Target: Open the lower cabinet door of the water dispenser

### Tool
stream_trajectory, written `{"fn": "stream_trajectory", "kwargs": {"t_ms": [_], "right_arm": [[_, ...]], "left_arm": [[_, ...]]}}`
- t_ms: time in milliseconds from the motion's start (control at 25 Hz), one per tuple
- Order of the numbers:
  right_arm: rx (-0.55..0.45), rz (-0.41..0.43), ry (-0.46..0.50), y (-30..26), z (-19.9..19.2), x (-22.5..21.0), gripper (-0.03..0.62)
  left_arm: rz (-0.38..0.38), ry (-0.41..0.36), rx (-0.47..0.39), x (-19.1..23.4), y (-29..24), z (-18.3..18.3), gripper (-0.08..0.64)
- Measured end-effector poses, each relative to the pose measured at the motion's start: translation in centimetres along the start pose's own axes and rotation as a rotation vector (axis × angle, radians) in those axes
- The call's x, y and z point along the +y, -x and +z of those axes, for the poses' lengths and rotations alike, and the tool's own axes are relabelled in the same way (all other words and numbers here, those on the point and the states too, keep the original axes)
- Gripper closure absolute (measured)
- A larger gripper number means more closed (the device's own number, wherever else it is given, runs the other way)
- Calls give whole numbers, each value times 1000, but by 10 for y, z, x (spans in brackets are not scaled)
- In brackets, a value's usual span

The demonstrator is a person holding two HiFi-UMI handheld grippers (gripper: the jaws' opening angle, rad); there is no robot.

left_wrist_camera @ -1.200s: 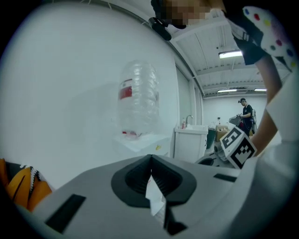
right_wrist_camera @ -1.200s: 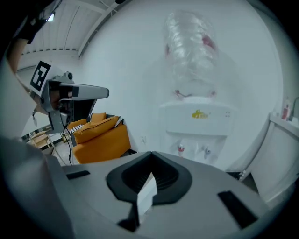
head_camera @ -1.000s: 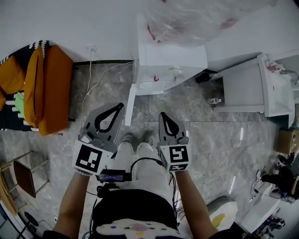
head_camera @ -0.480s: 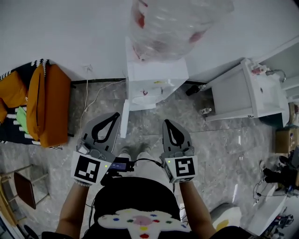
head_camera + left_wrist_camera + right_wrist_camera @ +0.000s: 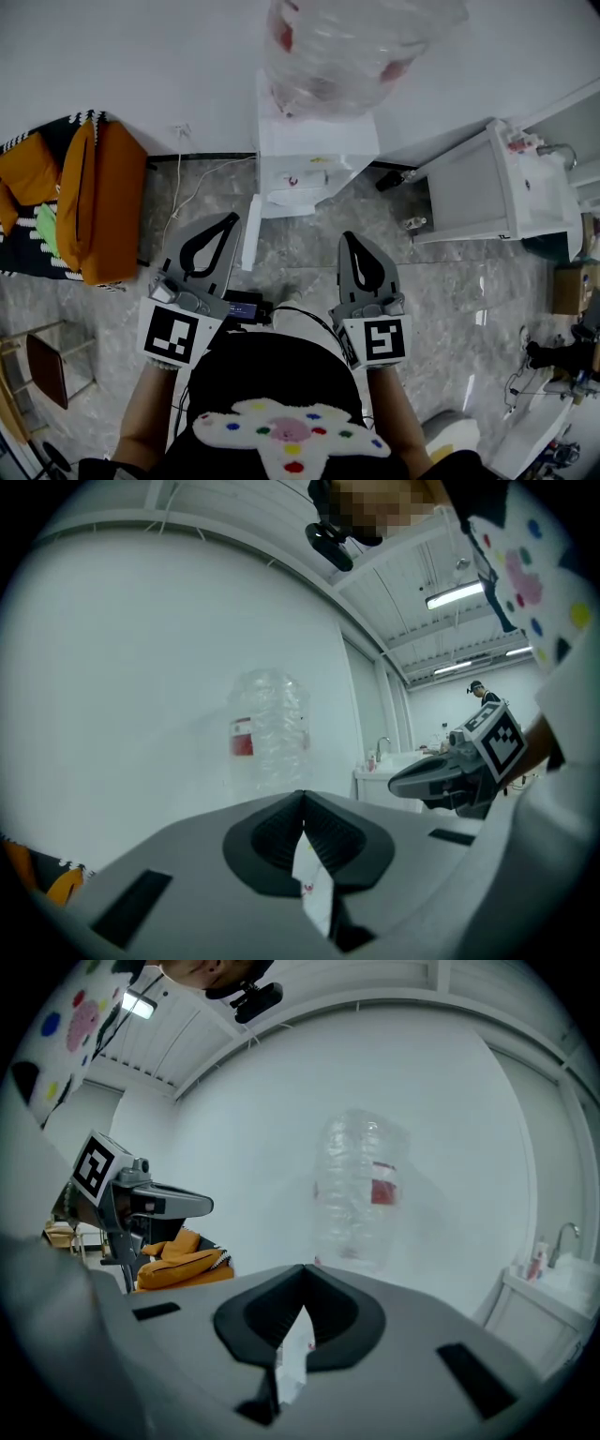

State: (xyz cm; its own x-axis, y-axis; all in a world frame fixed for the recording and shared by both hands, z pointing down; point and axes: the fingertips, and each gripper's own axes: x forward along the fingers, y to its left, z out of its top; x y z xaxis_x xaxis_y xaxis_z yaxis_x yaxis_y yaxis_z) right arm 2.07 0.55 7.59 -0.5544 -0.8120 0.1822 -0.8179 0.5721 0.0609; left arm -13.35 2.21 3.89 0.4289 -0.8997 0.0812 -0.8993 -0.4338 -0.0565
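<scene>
Compared with a second ago, the left gripper (image 5: 231, 218) and right gripper (image 5: 348, 237) sit wider apart and nearer the head camera. Both are clenched on nothing. The white lower cabinet door (image 5: 251, 232) stands swung open, edge-on, off the water dispenser (image 5: 314, 141) at the wall. It lies just ahead of the left gripper, untouched.

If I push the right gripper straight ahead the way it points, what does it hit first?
Most likely the front of the white water dispenser, below its bottle; it shows just past the shut right gripper. Nothing appears in between, though depth is unclear.
</scene>
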Motion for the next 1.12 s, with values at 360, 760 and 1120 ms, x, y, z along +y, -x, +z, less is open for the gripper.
{"fn": "stream_trajectory", "kwargs": {"t_ms": [360, 760, 1120], "right_arm": [[28, 6, 7, -6, -9, -3, 589], [53, -4, 30, -11, -12, -7, 589], [82, -14, 26, -8, -19, -8, 590]], "left_arm": [[28, 28, 25, 7, -2, -10, 551], [14, 34, 35, 6, -12, -16, 551], [6, 39, 32, 4, -16, -18, 551]]}}
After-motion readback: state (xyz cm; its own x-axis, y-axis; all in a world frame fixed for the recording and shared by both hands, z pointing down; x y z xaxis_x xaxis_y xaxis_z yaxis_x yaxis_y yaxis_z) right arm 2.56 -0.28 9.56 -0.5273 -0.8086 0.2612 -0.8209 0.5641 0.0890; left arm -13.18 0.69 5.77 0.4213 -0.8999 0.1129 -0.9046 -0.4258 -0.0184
